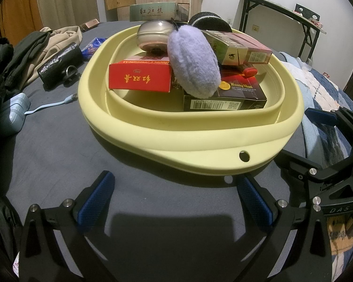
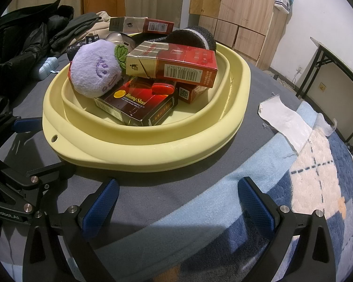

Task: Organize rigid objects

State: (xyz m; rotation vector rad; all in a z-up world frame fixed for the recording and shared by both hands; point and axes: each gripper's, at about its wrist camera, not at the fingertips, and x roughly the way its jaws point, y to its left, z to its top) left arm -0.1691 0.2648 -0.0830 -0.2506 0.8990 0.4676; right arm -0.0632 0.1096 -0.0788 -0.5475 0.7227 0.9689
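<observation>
Ahead of the left gripper [image 1: 176, 196] and the right gripper [image 2: 178, 199], both spread wide and empty over the grey bed sheet [image 1: 58, 145], sits a smooth pale-yellow basin [image 1: 195, 138]. It holds a fuzzy lilac plush [image 1: 193, 63], glossy cartons, one reading "Huang Shan" [image 2: 138, 103], and a red box [image 1: 140, 77].

We take this for a bedroom in a home: a bed [image 2: 153, 202] spread with a grey sheet and a blue checked fleece blanket [image 2: 294, 188], clothes [image 1: 23, 54] heaped along its edge, plywood wardrobes [image 2: 242, 7] at the wall and a folding table [image 2: 336, 70] beside it.
</observation>
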